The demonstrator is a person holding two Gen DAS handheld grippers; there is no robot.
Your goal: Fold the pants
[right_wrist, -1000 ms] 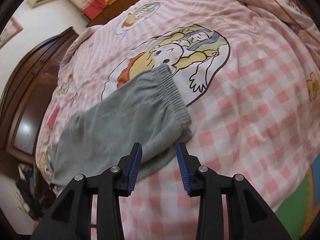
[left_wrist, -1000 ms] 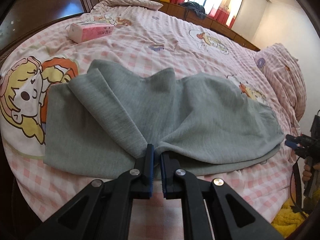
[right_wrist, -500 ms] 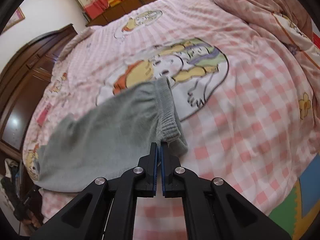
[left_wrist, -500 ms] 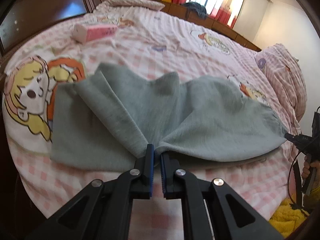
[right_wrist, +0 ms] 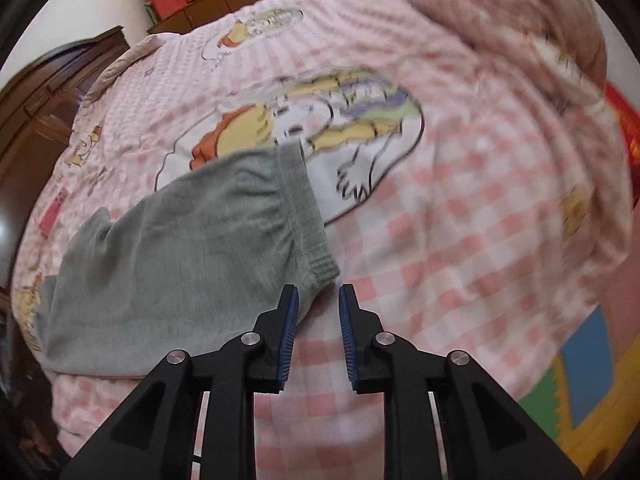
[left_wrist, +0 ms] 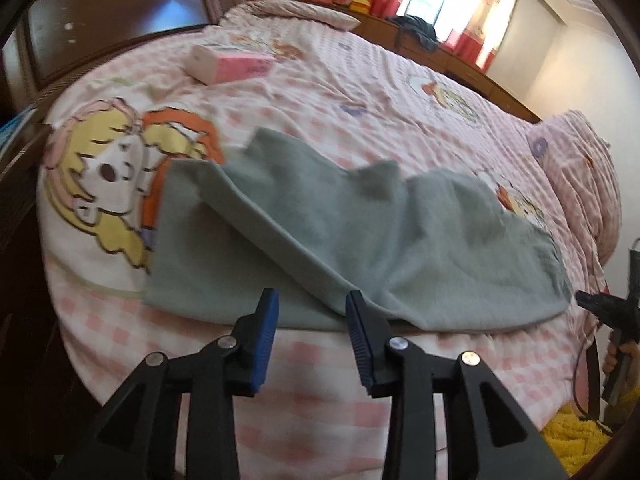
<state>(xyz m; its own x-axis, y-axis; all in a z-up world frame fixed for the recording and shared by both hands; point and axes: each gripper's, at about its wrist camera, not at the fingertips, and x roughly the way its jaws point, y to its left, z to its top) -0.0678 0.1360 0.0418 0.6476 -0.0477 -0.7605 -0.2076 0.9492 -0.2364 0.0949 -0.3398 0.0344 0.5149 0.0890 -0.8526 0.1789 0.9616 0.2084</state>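
Observation:
Grey pants (left_wrist: 360, 240) lie across the near part of a pink checked bedspread (left_wrist: 320, 92), with one leg folded over the other. My left gripper (left_wrist: 312, 312) is open at their near edge, and the fold's tip rests by the right finger. In the right wrist view the elastic waistband (right_wrist: 304, 216) of the pants (right_wrist: 180, 264) runs up from the near corner. My right gripper (right_wrist: 319, 304) stands open just below that waistband corner, with nothing between its fingers. The right gripper (left_wrist: 612, 312) also shows at the far right of the left wrist view.
A pink tissue pack (left_wrist: 230, 63) lies far back on the bed. A bunched quilt (left_wrist: 580, 192) sits at the right side. Dark wooden cabinets (left_wrist: 104, 20) stand at the left. Coloured floor mats (right_wrist: 580, 384) show beyond the bed's edge.
Both grippers have opened and let go of the pants: the left one released the folded leg edge, the right one released the waistband corner. The fabric has settled onto the bed.

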